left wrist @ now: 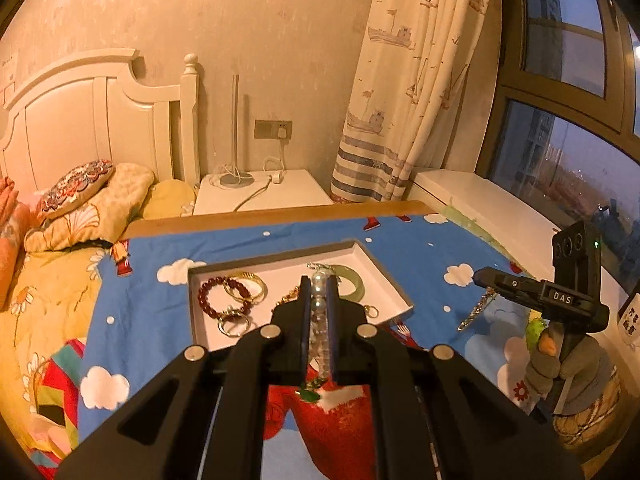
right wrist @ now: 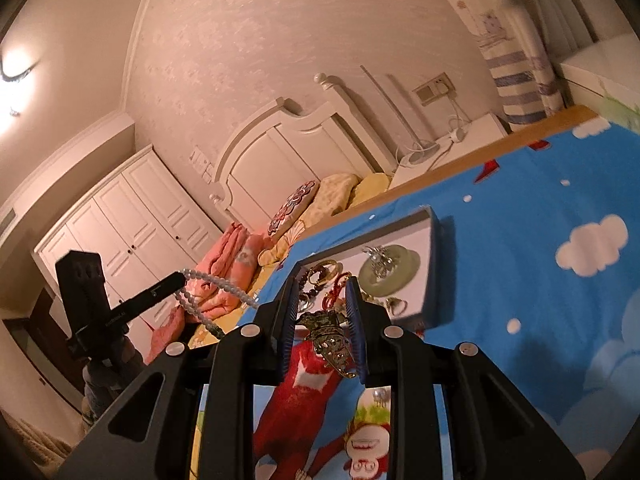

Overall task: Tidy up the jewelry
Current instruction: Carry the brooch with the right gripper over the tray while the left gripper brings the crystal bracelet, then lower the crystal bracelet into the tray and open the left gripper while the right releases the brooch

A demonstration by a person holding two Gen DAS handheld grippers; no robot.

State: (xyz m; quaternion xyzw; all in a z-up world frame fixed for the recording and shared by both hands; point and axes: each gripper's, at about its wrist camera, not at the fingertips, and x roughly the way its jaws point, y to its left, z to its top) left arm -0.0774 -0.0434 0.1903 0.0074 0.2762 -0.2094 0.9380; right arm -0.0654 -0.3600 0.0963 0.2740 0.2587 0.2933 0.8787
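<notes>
My left gripper (left wrist: 319,280) is shut on a pearl necklace (left wrist: 319,320) with a green pendant (left wrist: 310,394), held above a white tray (left wrist: 394,280). The tray holds a red bead bracelet (left wrist: 212,296), gold bangles (left wrist: 246,286), a jade bangle (left wrist: 354,284) and rings. My right gripper (right wrist: 323,292) is shut on an ornate gold hairpin (right wrist: 330,338). In the left wrist view that gripper (left wrist: 482,278) is right of the tray with the hairpin (left wrist: 478,309) hanging from it. In the right wrist view the left gripper (right wrist: 178,280) holds the pearls (right wrist: 218,284) in the air.
The tray sits on a blue cartoon cloth (left wrist: 160,320) over a wooden-edged table (left wrist: 280,214). A bed with pillows (left wrist: 92,200) is to the left, a white nightstand (left wrist: 264,192) with cables behind, and a curtain (left wrist: 404,100) and window (left wrist: 560,152) to the right.
</notes>
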